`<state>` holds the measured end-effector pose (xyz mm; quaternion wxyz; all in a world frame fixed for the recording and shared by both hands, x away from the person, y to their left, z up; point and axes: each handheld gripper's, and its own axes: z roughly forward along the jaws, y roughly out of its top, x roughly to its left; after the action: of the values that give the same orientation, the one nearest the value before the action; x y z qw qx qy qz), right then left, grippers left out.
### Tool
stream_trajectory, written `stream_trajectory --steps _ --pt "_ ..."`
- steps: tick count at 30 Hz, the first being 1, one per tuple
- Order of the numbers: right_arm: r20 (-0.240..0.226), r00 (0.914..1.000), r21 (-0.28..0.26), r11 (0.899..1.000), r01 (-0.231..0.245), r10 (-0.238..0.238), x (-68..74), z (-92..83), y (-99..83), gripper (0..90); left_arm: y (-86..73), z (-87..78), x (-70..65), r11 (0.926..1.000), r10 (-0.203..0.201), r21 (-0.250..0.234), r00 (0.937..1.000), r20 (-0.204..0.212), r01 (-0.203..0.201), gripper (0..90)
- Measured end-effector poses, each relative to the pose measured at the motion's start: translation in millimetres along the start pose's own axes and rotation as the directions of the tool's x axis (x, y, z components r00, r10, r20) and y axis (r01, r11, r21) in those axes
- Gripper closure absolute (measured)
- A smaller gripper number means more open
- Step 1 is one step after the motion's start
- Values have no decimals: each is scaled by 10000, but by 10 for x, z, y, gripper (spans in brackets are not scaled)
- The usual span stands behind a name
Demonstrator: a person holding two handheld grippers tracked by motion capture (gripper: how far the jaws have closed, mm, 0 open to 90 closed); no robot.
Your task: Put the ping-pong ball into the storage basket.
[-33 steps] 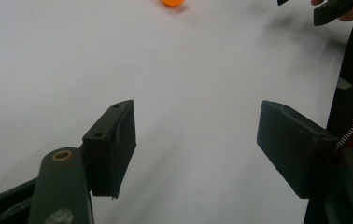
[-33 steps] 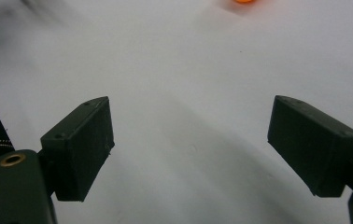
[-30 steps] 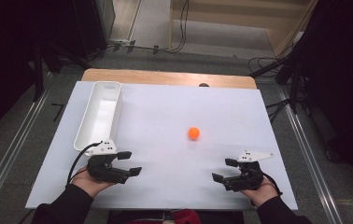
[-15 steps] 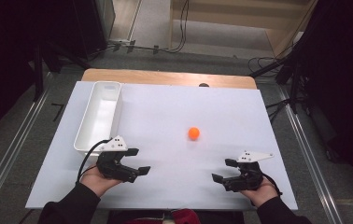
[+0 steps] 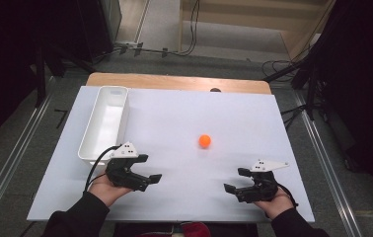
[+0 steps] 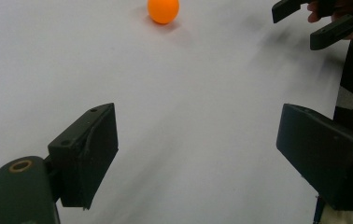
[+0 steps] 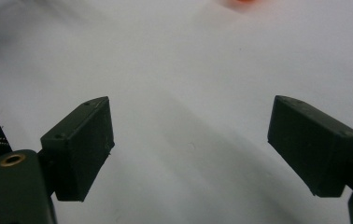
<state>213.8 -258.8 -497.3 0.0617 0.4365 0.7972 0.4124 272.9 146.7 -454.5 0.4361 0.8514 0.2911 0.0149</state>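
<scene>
- The high view showed a long white plastic bin (image 5: 104,123) lying on the left of the white counter (image 5: 174,118).
- A small round orange ball (image 5: 205,141) sat alone in the middle of the counter, well apart from both grippers.
- The left gripper (image 5: 145,170) had its black blocky fingers (image 6: 85,154) wide apart, holding nothing.
- The right gripper (image 5: 238,180) was the same, with its fingers (image 7: 79,147) wide apart over bare counter.
- The left gripper view showed the ball clearly, near its top edge.
</scene>
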Motion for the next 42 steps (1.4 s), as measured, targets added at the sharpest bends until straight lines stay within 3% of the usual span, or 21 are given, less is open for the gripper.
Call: stream_trajectory --steps 2,5,21,23,30,42 --pt "-30 10000 -13 10000 9 -9 1 -4 -1 131 17 30 0 9998 -82 176 9999 -131 85 29" --pt "-5 10000 -5 10000 3 -3 -2 -10 -2 131 40 86 -8 9995 16 329 9999 -130 -11 23" --pt "-29 10000 -49 10000 -1 0 -1 -16 0 130 165 201 39 9996 181 199 9998 -96 -179 23" --pt "-11 10000 -45 10000 -59 59 -2 -19 1 130 173 212 42 9999 3 148 10000 -19 -2 23" --pt "-11 9999 -87 9999 -126 126 -14 -34 -1 131 208 239 59 10000 40 81 9999 -135 -39 23" --pt "12 10000 -148 9999 -49 50 -17 -31 2 131 287 326 -7 9983 568 177 9978 -334 -562 23"
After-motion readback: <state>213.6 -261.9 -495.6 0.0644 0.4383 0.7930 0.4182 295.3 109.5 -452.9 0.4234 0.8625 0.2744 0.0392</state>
